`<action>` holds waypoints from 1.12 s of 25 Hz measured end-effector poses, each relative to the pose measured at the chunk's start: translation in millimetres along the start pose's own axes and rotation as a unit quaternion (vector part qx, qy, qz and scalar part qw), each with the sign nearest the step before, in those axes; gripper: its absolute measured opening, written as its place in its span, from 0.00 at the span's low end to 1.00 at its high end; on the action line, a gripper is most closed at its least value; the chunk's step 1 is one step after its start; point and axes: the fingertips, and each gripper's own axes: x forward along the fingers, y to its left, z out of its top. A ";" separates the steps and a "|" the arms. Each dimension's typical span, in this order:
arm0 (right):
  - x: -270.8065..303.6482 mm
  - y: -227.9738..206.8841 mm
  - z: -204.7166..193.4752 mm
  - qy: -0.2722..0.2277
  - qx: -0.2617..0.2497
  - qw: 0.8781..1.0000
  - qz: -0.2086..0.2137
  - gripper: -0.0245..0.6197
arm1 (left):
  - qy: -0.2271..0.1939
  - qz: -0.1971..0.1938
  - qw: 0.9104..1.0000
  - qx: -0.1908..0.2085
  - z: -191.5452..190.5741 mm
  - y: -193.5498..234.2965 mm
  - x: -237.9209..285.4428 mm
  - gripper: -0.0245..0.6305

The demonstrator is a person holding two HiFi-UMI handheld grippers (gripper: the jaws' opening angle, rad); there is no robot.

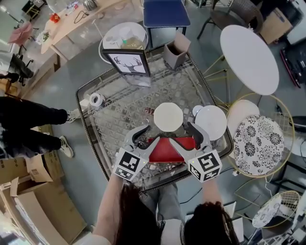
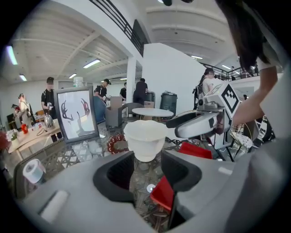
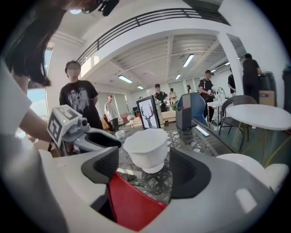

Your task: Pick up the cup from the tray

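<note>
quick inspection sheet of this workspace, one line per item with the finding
surface: glass table, patterned top, wicker rim
job's things: white cup upright, apparently on the glass just beyond the red tray, not held
clutter: plate, deer picture, tape roll, box, red ring
grippers: left gripper and right gripper both have jaws apart with nothing gripped, aimed at the cup
cables: nothing seen
surroundings: round white table, blue chair, patterned seat, people standing around
</note>
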 end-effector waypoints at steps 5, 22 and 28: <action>-32.0 12.5 31.4 -0.048 0.026 0.998 -0.008 0.30 | -0.037 0.070 0.997 -0.020 26.8 -3.1 -27.9 0.04; -84.7 82.7 65.5 -0.013 0.006 1.000 -0.010 0.07 | -0.073 0.047 0.991 -0.101 84.9 -54.7 -99.9 0.04; -104.5 98.7 79.3 -0.019 -0.002 0.999 -0.032 0.07 | -0.092 0.031 0.992 -0.086 104.2 -79.6 -118.3 0.04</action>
